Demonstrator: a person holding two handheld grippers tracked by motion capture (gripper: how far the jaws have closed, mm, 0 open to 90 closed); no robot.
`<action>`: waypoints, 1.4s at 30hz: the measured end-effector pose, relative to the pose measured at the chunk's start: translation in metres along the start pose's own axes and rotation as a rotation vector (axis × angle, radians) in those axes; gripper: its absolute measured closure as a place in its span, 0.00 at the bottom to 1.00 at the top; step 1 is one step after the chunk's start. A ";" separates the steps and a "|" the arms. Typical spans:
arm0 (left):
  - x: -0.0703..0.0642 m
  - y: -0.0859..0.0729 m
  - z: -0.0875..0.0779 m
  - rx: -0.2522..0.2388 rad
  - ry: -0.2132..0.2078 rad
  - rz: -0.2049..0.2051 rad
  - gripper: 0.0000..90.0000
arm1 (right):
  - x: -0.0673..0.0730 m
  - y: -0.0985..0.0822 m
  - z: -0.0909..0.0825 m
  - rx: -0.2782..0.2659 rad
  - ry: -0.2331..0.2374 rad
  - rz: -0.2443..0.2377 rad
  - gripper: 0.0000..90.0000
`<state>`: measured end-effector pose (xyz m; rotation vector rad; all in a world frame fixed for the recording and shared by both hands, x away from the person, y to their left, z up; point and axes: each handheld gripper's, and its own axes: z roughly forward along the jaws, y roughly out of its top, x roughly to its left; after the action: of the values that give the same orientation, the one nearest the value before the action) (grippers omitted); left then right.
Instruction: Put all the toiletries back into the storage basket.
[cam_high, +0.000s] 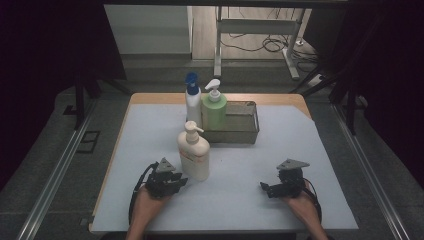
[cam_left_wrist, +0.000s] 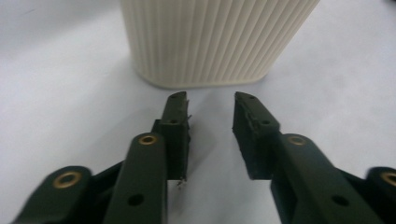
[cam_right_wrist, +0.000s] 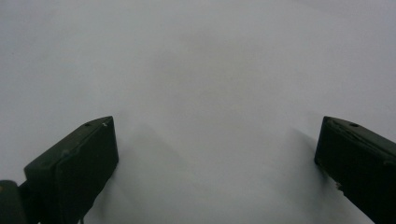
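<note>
On the near left of the white table sheet (cam_high: 300, 150), just ahead of my left gripper (cam_high: 176, 181), the cream pump bottle (cam_high: 193, 155) stands upright. Its long axis is vertical; the pump spout points right in the high view, toward the tray side. Through the left gripper view the bottle's base (cam_left_wrist: 210, 42) sits just beyond the jaw tips, not touching them. Left jaws part-open, narrow gap, nothing between them. Right gripper (cam_high: 272, 189) rests on the sheet at the near right, well apart from the bottle; its jaws stand wide over bare sheet.

Surface: matte pale sheet over a wooden tabletop (cam_high: 150, 98). Room dim, grey floor, a desk frame (cam_high: 260, 30) and cables behind.

Bottle: cream body, vertical ribbing on the side facing the gripper, a label with red print toward me. Behind it, a blue-capped spray bottle (cam_high: 192, 100) and a green pump bottle (cam_high: 214, 107) stand by a metal tray (cam_high: 245, 131).
</note>
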<state>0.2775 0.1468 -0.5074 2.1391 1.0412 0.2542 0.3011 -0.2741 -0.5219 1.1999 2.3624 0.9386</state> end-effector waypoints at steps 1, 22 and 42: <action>0.000 -0.001 -0.002 0.001 0.012 0.003 0.67 | 0.000 0.000 0.000 0.000 0.000 0.000 0.00; 0.013 -0.025 -0.008 0.033 0.187 -0.052 0.12 | 0.012 0.013 -0.009 -0.029 0.058 -0.037 0.00; 0.012 -0.029 -0.008 0.005 0.192 -0.037 0.12 | 0.034 0.047 -0.015 -0.081 0.134 -0.117 0.00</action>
<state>0.2639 0.1713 -0.5239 2.1298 1.1895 0.4468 0.3003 -0.2325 -0.4785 0.9851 2.4418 1.0943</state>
